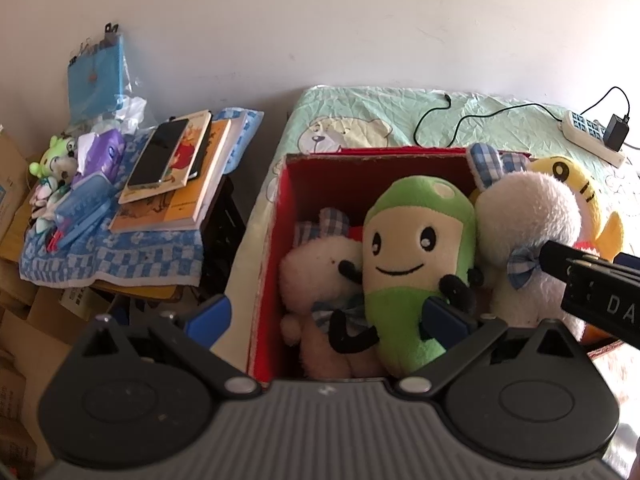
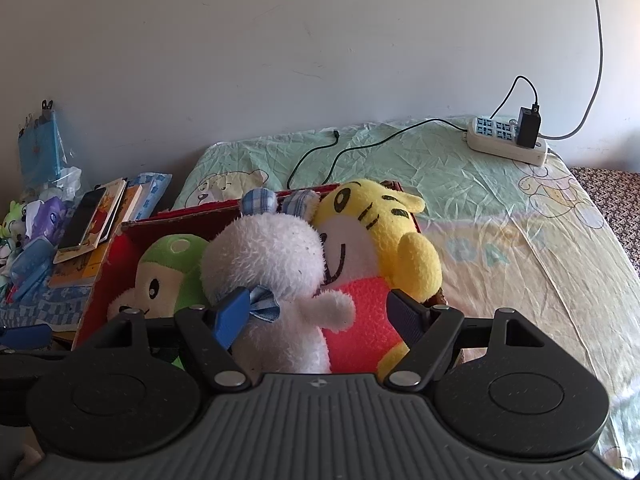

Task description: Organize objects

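Observation:
A red box (image 1: 276, 240) stands on the bed and holds several plush toys. In the left wrist view a green smiling plush (image 1: 412, 256) lies between a small white plush (image 1: 320, 276) and a bigger white plush with a blue bow (image 1: 524, 224); a yellow tiger plush (image 1: 576, 188) is behind it. My left gripper (image 1: 326, 318) is open above the box's near edge. My right gripper (image 2: 316, 312) is open around the white plush (image 2: 272, 264) and the tiger (image 2: 376, 232), and it shows in the left wrist view (image 1: 592, 284) at the right. The box also shows in the right wrist view (image 2: 100, 280).
A side table (image 1: 112, 256) with a blue checked cloth left of the bed carries books (image 1: 180, 184), a phone (image 1: 158, 152), a tissue pack and small toys. A power strip (image 2: 508, 140) with charger and cable lies on the bed (image 2: 500, 240) by the wall.

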Tool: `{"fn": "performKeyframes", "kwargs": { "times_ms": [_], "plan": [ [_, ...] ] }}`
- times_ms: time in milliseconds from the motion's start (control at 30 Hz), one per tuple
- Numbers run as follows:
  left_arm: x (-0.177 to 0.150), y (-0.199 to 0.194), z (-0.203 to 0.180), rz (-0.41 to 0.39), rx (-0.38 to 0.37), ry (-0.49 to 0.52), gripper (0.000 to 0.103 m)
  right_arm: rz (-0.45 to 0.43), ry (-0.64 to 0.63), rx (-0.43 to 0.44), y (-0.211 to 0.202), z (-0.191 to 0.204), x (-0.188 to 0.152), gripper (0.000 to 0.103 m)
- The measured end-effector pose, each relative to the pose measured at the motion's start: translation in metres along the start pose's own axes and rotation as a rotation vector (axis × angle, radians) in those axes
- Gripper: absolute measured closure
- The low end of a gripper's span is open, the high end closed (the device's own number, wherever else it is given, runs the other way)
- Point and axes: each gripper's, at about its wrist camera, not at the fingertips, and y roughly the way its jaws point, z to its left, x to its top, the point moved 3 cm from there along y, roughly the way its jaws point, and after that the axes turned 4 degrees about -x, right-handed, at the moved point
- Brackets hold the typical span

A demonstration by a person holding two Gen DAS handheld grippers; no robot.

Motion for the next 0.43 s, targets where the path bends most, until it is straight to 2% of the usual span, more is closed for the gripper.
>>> {"fn": "performKeyframes", "kwargs": {
  "times_ms": [433],
  "plan": [
    [-0.0010,0.0023,0.0011,0.002,-0.021,-0.011,0.002,0.000,0.000,-0.002,0.0003,0.0005,-0.0012,0.025]
  ]
}}
